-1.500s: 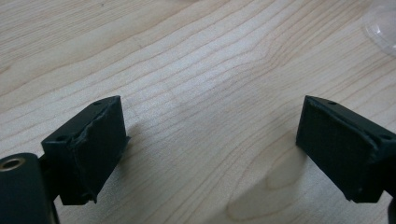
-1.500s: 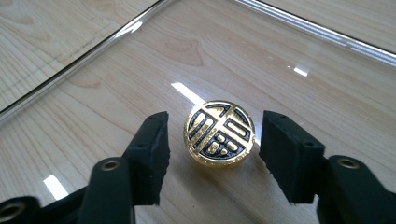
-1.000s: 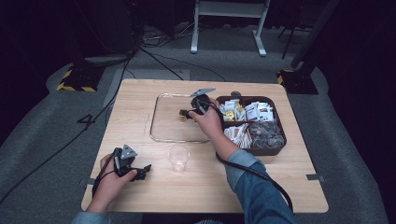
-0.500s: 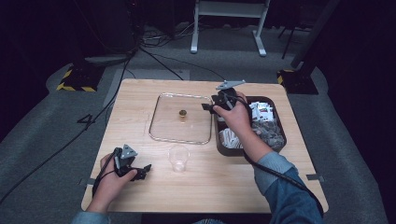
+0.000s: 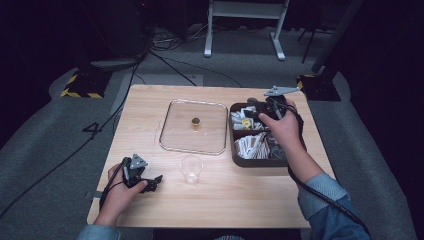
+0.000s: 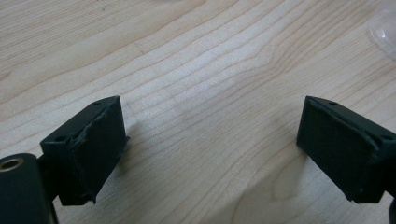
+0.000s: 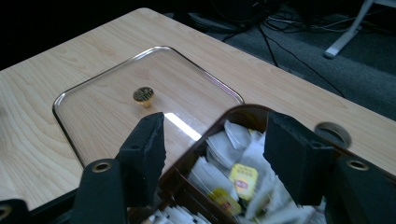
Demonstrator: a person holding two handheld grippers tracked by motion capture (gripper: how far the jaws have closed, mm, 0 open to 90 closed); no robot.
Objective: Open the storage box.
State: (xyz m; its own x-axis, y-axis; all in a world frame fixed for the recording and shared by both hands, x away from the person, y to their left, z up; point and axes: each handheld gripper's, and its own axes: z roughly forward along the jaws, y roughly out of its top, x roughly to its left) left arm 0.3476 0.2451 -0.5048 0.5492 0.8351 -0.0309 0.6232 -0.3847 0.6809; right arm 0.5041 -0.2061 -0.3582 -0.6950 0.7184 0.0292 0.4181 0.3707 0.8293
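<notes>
A clear glass lid with a gold knob lies flat on the wooden table. To its right stands a dark brown box packed with tea bags. My right gripper hovers over the far left part of that box, open, with nothing between its pads. In the right gripper view, the right gripper looks past the box rim and a yellow-tagged tea bag toward the lid and knob. My left gripper rests open on the table, left gripper empty.
A clear plastic cup stands upright in front of the lid, just right of my left gripper; its edge shows in the left gripper view. A round cable hole sits in the tabletop beyond the box. Dark floor with cables surrounds the table.
My right hand moved rightward and up, from over the glass lid's knob to above the tea bag box. The left hand stayed put.
</notes>
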